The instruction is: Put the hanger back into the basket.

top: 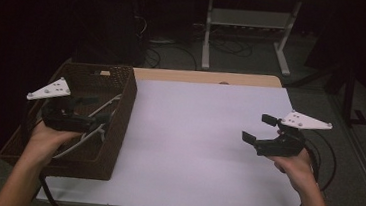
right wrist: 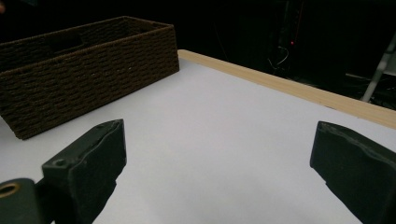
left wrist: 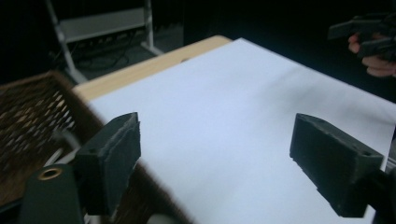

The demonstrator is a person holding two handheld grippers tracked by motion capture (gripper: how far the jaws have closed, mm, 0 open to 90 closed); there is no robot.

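Both hand-held grippers, left (top: pixel 90 109) and right (top: pixel 259 128), gape wide, grasping nothing.

Dark brown woven basket (top: pixel 121 97) at the left of the high view, standing on the white table sheet (top: pixel 202 145); white rods (top: pixel 96 125) lying inside. Light wooden table edge (top: pixel 208 77) along the sheet's far side. Grey metal frame (top: pixel 248 23) with two legs at upper centre, on a dark floor with loose cables (top: pixel 175 52). Same basket (right wrist: pixel 88 70) at upper left of the right gripper view, wooden edge (right wrist: pixel 289 88) crossing toward the right.
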